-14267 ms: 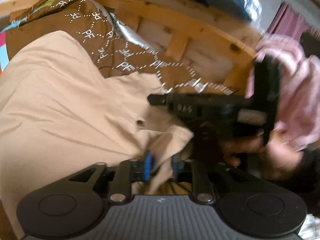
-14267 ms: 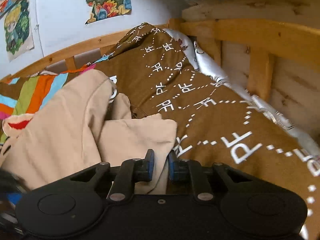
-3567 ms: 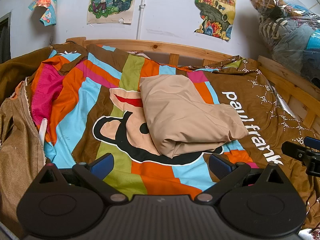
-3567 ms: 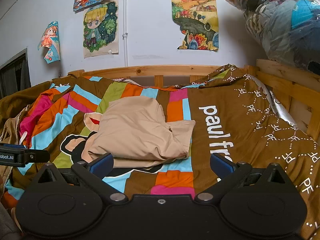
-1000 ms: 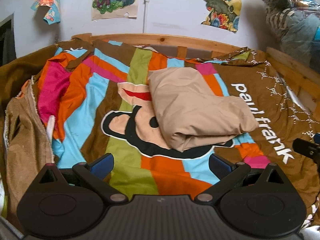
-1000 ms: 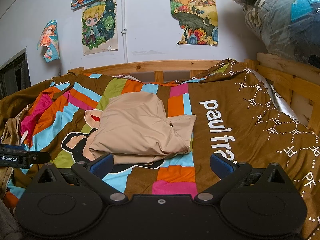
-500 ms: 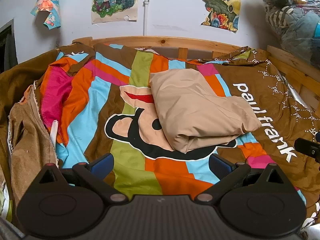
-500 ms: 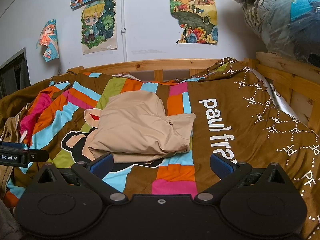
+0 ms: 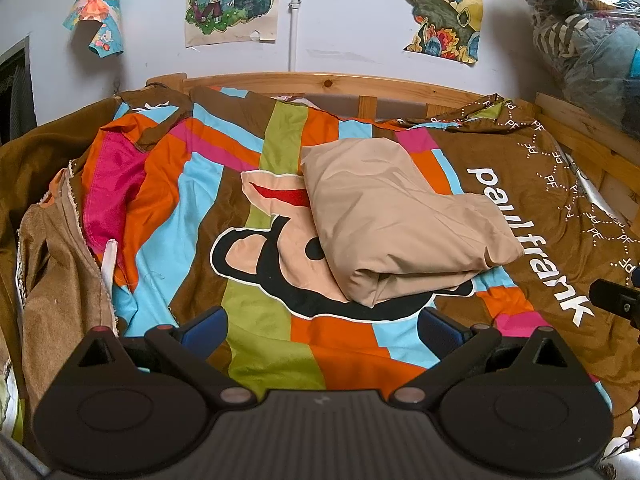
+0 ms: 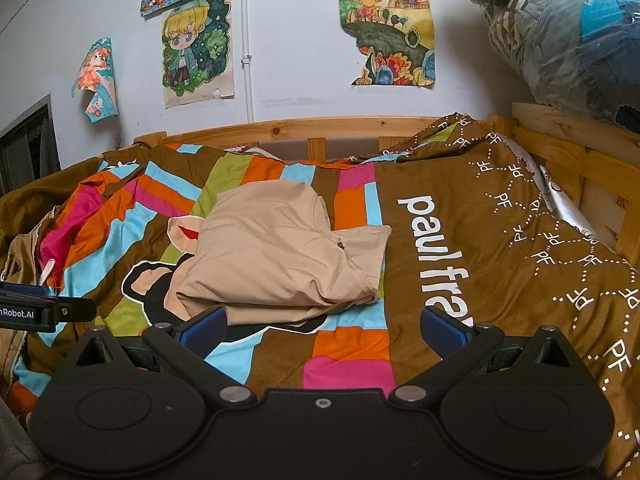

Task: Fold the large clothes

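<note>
The beige garment [image 9: 404,224] lies folded in a compact bundle mid-bed on the striped duvet [image 9: 256,344], both the left gripper [image 9: 320,324] and right gripper [image 10: 322,326] spread wide, holding nothing — folding looks finished, so next comes fetching another piece.

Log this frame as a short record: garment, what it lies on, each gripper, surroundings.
garment: beige garment, folded into a bundle, lying free
surface: striped cartoon bedspread on a wooden bed frame
left gripper: open, empty, short of the bundle
right gripper: open, empty, short of the bundle
wall: drawings taped up
</note>
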`<control>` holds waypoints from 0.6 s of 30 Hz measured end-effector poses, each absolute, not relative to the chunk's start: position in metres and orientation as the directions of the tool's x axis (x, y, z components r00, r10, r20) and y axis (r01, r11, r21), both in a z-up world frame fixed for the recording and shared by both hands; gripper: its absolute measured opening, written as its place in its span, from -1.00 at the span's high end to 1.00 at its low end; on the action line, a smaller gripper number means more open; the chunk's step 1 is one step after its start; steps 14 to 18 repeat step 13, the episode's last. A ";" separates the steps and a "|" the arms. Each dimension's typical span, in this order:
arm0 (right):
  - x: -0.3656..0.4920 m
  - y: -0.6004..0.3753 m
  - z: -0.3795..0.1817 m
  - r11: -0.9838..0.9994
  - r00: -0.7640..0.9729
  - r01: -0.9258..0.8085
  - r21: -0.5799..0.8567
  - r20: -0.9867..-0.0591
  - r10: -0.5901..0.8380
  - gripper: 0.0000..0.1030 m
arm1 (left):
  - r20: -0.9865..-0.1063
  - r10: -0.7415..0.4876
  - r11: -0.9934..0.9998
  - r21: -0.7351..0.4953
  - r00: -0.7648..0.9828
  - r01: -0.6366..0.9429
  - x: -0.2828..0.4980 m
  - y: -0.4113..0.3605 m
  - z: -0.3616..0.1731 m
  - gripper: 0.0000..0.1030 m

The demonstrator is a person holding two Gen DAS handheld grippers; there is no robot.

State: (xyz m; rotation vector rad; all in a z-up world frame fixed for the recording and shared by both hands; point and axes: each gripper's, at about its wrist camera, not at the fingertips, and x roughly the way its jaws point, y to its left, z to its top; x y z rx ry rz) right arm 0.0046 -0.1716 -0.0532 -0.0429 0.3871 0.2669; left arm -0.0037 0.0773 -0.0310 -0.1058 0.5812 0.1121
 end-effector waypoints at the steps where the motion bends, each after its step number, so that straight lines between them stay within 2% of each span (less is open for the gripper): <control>1: 0.005 -0.172 -0.053 0.964 0.891 -0.265 0.009 -0.379 0.249 -0.99 | -0.553 0.076 0.988 -0.068 0.830 -0.136 -0.004 0.077 -0.031 -0.99; 18: 0.004 -0.172 -0.054 0.964 0.891 -0.265 0.011 -0.381 0.249 -0.99 | -0.559 0.078 0.988 -0.068 0.826 -0.139 -0.003 0.077 -0.032 -0.99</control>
